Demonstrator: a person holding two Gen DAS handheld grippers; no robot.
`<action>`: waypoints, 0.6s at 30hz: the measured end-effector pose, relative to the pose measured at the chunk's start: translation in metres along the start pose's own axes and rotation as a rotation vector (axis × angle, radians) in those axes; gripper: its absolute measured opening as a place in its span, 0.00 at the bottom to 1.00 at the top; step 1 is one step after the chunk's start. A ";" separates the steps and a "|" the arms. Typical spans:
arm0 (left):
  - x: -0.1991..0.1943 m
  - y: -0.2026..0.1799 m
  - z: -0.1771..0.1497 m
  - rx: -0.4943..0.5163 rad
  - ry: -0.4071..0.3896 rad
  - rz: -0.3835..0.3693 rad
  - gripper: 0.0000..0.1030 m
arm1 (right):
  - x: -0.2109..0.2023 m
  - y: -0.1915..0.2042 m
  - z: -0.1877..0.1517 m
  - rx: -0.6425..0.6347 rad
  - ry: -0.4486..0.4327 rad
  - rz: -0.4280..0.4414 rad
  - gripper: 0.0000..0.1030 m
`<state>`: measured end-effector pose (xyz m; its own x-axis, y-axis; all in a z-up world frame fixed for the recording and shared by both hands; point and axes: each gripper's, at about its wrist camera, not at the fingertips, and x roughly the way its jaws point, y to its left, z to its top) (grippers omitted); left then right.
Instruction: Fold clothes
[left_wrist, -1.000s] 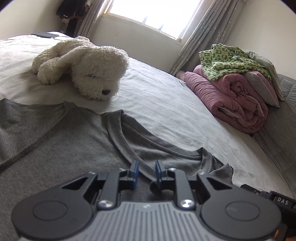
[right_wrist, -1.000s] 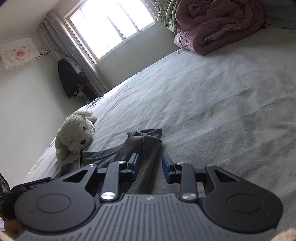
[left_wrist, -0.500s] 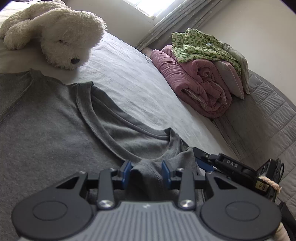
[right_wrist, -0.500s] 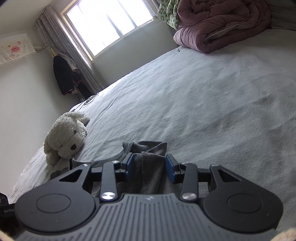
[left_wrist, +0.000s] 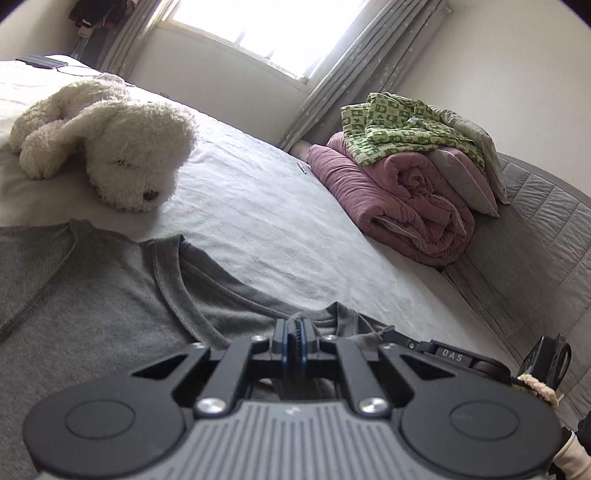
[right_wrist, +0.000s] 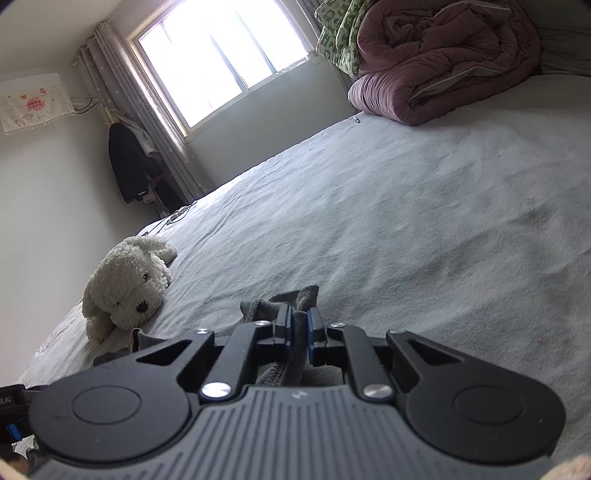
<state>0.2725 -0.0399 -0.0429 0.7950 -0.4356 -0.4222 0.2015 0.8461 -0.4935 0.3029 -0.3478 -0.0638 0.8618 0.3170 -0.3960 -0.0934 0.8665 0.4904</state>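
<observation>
A grey T-shirt (left_wrist: 110, 295) lies spread on the bed, neckline toward the far side. My left gripper (left_wrist: 294, 328) is shut on the shirt's shoulder edge beside the collar. In the right wrist view the same shirt (right_wrist: 291, 299) shows as a bunched corner. My right gripper (right_wrist: 299, 325) is shut on that bunched fabric, which sticks out past the fingertips. The right gripper's body (left_wrist: 450, 356) shows in the left wrist view just right of my left gripper.
A white plush dog (left_wrist: 110, 147) lies on the light bed sheet (left_wrist: 277, 229) beyond the shirt; it also shows in the right wrist view (right_wrist: 125, 280). A rolled pink quilt (left_wrist: 399, 206) with green clothes (left_wrist: 402, 125) and a pillow sits at the headboard.
Both grippers went from open around the shirt's fabric to shut on it. The left wrist view has tipped back up, showing the window and plush dog again.
</observation>
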 end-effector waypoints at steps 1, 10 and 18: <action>0.002 0.000 -0.001 0.007 0.005 0.018 0.06 | 0.001 0.000 0.000 0.001 0.002 0.001 0.11; 0.024 0.004 -0.017 0.082 0.067 0.143 0.12 | 0.011 -0.005 -0.004 0.017 0.055 -0.024 0.14; 0.016 0.012 -0.010 0.012 0.072 0.119 0.17 | -0.003 -0.003 -0.001 0.019 0.031 -0.002 0.40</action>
<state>0.2815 -0.0400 -0.0630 0.7705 -0.3522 -0.5313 0.1152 0.8967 -0.4274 0.3008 -0.3514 -0.0649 0.8458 0.3275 -0.4211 -0.0822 0.8599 0.5038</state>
